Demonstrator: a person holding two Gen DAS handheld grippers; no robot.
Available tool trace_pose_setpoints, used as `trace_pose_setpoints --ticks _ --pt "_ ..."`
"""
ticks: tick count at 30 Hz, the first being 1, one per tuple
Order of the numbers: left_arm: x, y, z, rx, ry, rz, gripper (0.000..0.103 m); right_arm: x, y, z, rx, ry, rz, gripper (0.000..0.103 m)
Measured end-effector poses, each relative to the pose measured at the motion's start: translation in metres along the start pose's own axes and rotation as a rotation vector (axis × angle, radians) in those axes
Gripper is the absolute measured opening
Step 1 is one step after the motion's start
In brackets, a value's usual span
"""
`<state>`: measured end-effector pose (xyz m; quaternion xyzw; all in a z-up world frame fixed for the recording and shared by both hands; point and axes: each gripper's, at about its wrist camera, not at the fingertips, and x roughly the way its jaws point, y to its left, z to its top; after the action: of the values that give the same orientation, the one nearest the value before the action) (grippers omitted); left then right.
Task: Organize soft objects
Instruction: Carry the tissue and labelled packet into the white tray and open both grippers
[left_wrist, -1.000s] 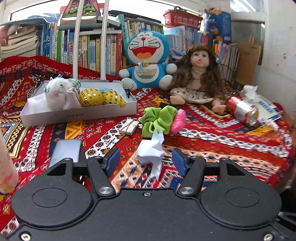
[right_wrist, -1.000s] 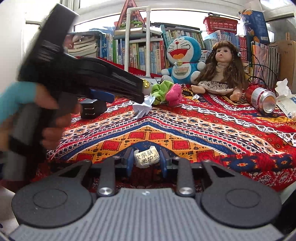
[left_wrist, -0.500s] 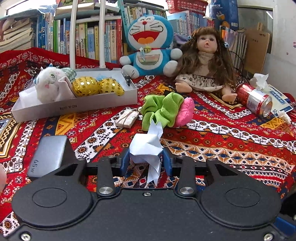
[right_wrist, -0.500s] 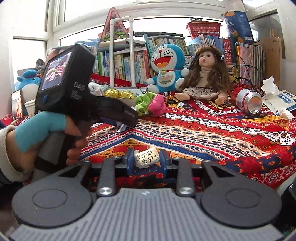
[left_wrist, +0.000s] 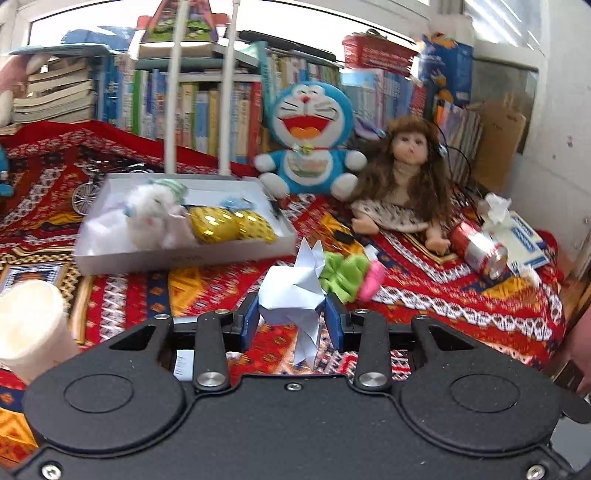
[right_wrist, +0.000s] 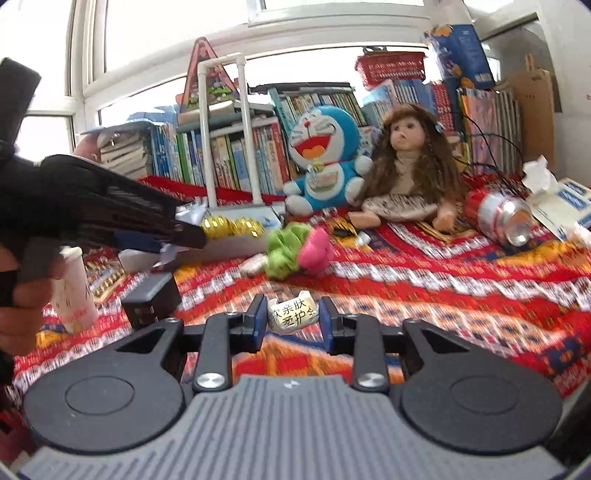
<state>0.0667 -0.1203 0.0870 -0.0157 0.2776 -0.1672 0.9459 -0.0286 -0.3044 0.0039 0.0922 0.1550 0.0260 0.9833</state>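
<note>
Toys (left_wrist: 309, 138) crowd patterned red cloth (left_wrist: 443, 295) before bookshelves (left_wrist: 207, 107).

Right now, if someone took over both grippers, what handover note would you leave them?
Left gripper: shut on the white paper figure, lifted off the cloth.
Right gripper: shut on a small printed tissue pack.
White box already holds a white plush and two gold balls.
Left: box both held items, probably; green and pink scrunchies remain on the cloth.
</note>
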Motion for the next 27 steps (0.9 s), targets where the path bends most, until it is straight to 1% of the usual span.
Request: trace_pose_setpoints --ticks 3,6,10,13,16,19,23,27 --pt "-0.014 0.017 0.016 -0.010 -0.025 0.005 0.036 0.009 0.004 0.015 0.032 -0.019 0.030 0.035" --pt "-0.029 0.033 0.033 -0.002 -0.061 0.016 0.036 0.018 0.010 0.029 0.037 -0.037 0.056 0.035" --pt "-0.039 0.061 0.056 -0.039 -0.067 0.000 0.036 0.030 0.015 0.049 0.045 -0.047 0.087 0.035" --pt "-0.042 0.086 0.073 -0.069 -0.088 -0.040 0.036 0.041 0.014 0.065 0.108 -0.034 0.130 0.035" --pt "-0.038 0.110 0.089 -0.098 -0.082 -0.022 0.036 0.052 0.016 0.077 0.139 -0.028 0.165 0.035" --pt "-0.031 0.132 0.100 -0.120 -0.071 0.024 0.036 0.064 0.023 0.090 0.122 -0.027 0.178 0.035" --pt "-0.016 0.159 0.110 -0.158 -0.031 0.058 0.036 0.092 0.028 0.106 0.146 0.031 0.226 0.035" --pt "0.011 0.184 0.116 -0.189 0.034 0.105 0.036 0.128 0.035 0.115 0.121 0.092 0.226 0.035"
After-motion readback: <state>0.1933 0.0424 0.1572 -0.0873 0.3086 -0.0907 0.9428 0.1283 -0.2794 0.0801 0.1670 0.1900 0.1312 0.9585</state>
